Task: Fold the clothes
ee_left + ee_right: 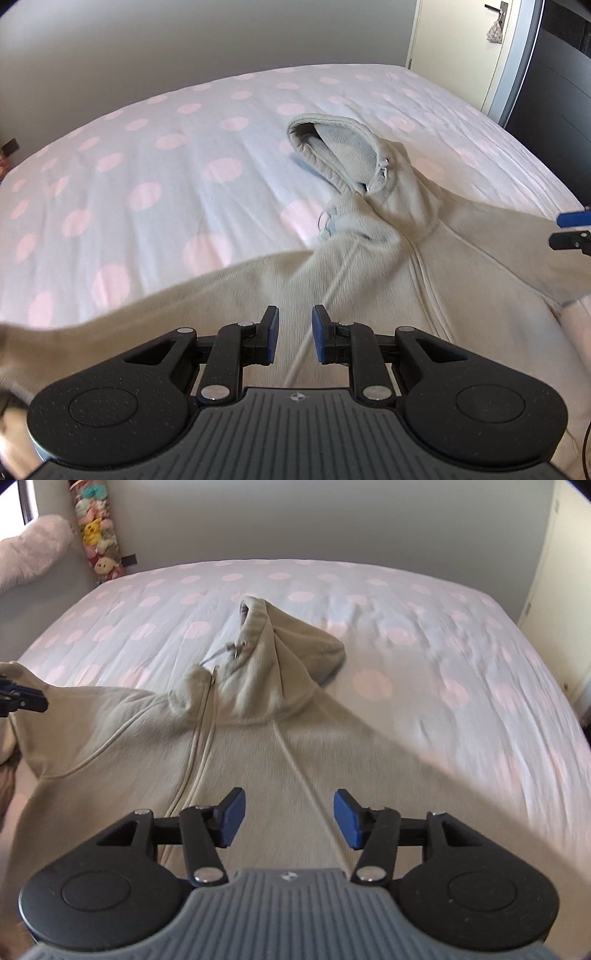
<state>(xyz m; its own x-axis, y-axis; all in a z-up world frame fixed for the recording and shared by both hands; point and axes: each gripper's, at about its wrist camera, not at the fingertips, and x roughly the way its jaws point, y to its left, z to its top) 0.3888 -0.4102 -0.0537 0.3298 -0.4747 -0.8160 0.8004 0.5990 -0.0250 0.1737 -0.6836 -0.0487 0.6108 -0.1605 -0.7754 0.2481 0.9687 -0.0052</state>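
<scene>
The left gripper [295,338] hovered over the beige zip hoodie [369,295], its blue pads [272,334] parted by a narrow gap. Nothing was pinched between them; a pale drawstring [325,299] ran on the cloth below that gap, blurred, and whether it touched a pad could not be told. The right gripper [290,819] stood with its jaws spread wider, its blue pads [347,823] clear of the fabric, holding nothing. Beneath and ahead of both sets of jaws the hoodie lay on the bed [443,646], whose cover was white with pink dots. Straight beyond the right jaws the hood [291,646] stood up, and the zipper [201,746] ran down just left of the left-hand pad. Beyond the left jaws and to their right, the hood [343,147] gaped open. The tip of each gripper showed at the edge of the other's view, over a shoulder of the hoodie.
</scene>
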